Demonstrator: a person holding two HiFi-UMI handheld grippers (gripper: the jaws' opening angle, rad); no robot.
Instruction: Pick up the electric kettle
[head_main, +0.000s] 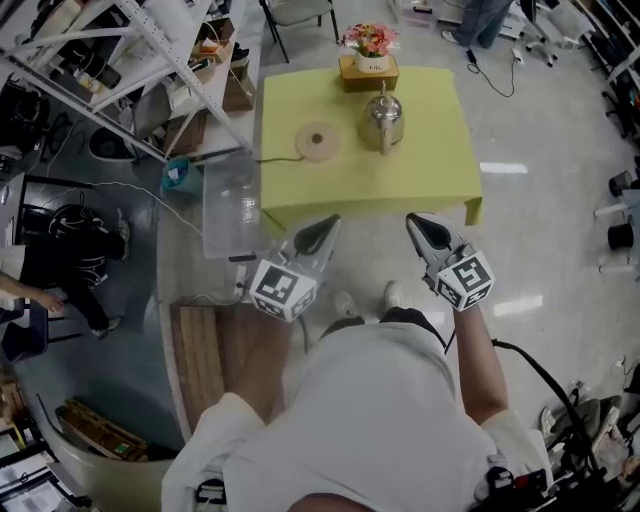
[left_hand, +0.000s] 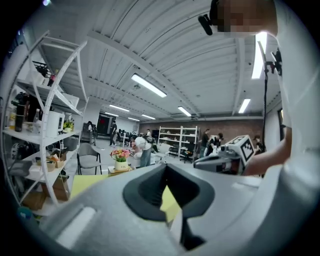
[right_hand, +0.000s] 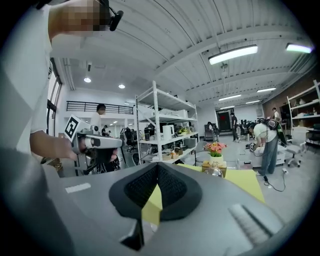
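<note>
The silver electric kettle (head_main: 383, 120) stands upright on the yellow table (head_main: 430, 170), right of its round tan base (head_main: 317, 141). In the right gripper view the kettle (right_hand: 214, 171) peeks just over the gripper's body, in front of a flower pot (right_hand: 215, 148). My left gripper (head_main: 325, 222) and right gripper (head_main: 415, 220) hover side by side short of the table's near edge, pointing at it. Both are well apart from the kettle. The left gripper (left_hand: 165, 166) and right gripper (right_hand: 157, 165) each show their pads meeting at the tip with nothing between them.
A flower pot on a wooden box (head_main: 369, 60) sits at the table's far edge behind the kettle. A clear plastic bin (head_main: 232, 205) stands by the table's left side, with metal shelving (head_main: 150, 60) beyond it. A cable runs from the base off the table's left edge.
</note>
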